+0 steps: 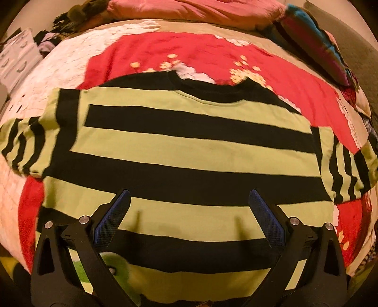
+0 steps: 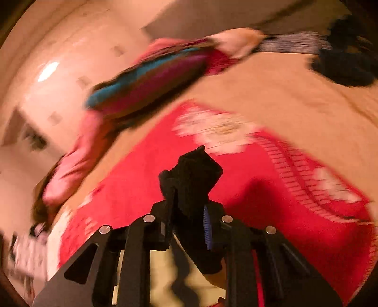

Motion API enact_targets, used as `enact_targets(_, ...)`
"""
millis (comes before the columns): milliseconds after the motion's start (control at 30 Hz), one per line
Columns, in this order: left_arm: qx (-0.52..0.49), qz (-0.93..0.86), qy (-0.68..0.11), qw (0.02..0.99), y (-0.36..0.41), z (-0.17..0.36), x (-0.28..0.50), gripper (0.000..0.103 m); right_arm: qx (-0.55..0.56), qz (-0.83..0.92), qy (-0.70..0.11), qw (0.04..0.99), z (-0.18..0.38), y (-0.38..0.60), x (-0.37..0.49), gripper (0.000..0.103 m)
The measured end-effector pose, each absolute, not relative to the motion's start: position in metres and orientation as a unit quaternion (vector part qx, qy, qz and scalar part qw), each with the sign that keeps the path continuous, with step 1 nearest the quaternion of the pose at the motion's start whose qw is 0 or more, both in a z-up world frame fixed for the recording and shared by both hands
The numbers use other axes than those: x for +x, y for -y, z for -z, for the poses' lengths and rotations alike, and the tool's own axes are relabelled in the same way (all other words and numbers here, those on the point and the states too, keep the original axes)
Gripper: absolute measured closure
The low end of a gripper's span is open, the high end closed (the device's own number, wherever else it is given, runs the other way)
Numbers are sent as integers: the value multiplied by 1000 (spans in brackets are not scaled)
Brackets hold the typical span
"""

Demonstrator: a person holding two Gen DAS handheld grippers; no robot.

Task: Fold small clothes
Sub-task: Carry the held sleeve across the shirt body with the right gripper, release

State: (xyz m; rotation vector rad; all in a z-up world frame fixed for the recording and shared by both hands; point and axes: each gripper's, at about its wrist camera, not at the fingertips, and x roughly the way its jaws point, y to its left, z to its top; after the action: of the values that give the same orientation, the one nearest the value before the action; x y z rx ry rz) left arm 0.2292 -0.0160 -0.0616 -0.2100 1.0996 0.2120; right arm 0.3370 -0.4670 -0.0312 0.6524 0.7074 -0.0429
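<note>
A small green-and-black striped shirt (image 1: 189, 151) lies spread flat on the bed, collar away from me, sleeves out to both sides. My left gripper (image 1: 187, 196) is open and empty, hovering above the shirt's lower part with its blue pads wide apart. My right gripper (image 2: 189, 207) is shut on a bunched black fold of the shirt (image 2: 192, 174), lifted over the red blanket; green-and-black cloth hangs below the jaws. The right wrist view is motion-blurred.
The bed is covered by a red, white and tan floral blanket (image 1: 165, 54). A pink pillow (image 1: 189, 9) and a teal-and-purple cushion (image 1: 314, 44) lie at the head. A white dresser (image 1: 16, 56) stands at far left. Dark clothes (image 2: 345, 54) lie at the right.
</note>
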Motion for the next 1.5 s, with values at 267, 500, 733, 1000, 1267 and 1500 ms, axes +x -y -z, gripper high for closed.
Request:
enact_targets(267, -132, -137, -504, 842, -28, 51, 221, 9, 232, -193, -344, 889, -11, 308, 333, 84)
enact_targets(500, -151, -166, -500, 836, -56, 53, 215, 9, 117, -323, -394, 853, 13, 167, 298, 84)
enact_targets(733, -170, -171, -500, 832, -69, 56, 211, 9, 100, -370, -421, 822, 27, 152, 295, 48)
enact_targets(1000, -227, -103, -510, 823, -50, 66, 217, 9, 127, -269, -424, 855, 25, 203, 322, 39)
enact_targets(1267, -270, -36, -522, 808, -13, 70, 220, 9, 144, -236, -453, 847, 37, 226, 331, 39)
enact_targets(1500, -267, -22, -526, 807, -5, 71, 218, 9, 124, -233, -450, 853, 38, 218, 329, 34)
